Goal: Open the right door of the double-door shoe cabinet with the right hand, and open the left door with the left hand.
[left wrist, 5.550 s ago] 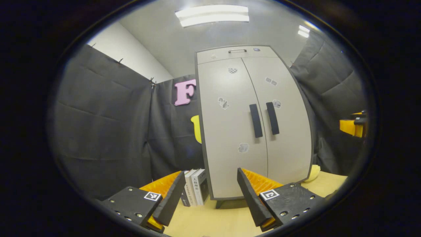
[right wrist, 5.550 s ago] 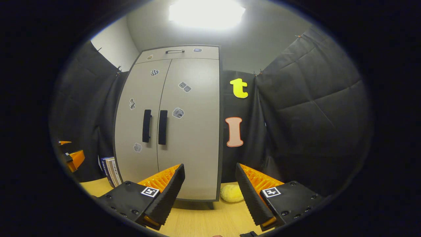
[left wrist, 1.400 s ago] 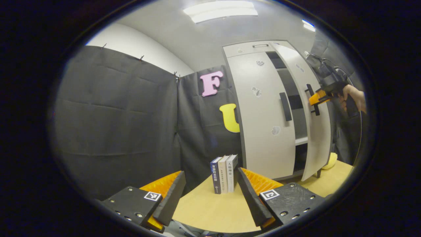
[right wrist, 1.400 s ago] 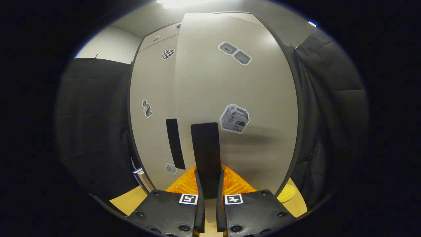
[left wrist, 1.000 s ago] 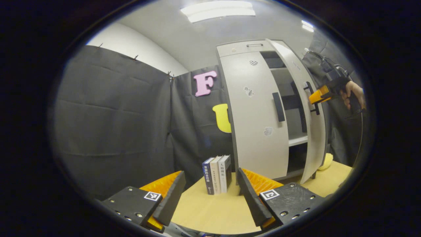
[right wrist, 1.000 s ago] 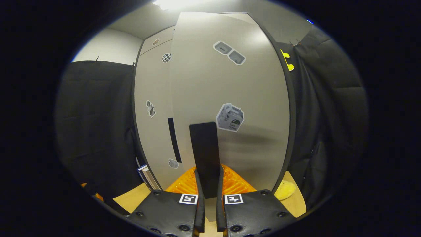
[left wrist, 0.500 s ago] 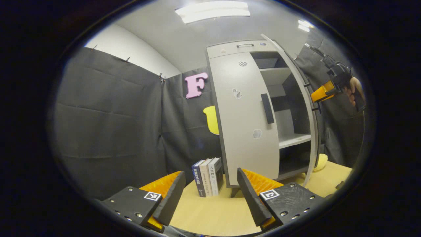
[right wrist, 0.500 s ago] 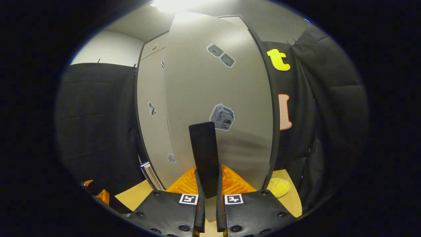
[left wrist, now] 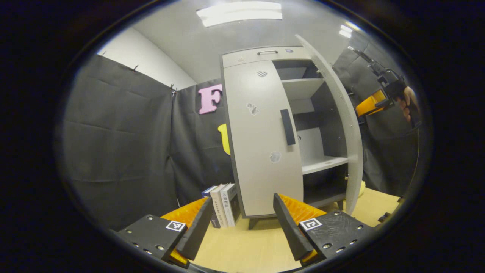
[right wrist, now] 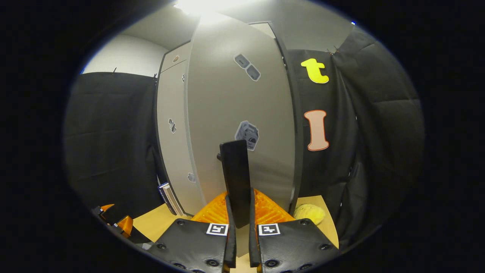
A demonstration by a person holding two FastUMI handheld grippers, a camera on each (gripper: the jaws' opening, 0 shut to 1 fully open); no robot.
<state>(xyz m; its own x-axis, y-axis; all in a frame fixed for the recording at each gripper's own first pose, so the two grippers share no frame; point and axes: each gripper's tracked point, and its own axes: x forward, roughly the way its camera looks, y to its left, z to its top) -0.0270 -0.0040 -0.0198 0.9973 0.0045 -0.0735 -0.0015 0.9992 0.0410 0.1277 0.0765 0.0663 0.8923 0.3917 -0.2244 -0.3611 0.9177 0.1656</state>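
The right door, right of centre in the left gripper view, had swung much wider than a second before, baring the shelves; my right tool stayed clamped on its handle; the left door remained closed, my left tool apart above the worktop; that door came next, I judged.

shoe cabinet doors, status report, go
Right tool shut on right door handle, right door swung wide. Left tool open, short of the closed left door. Books beside cabinet, not blocking.
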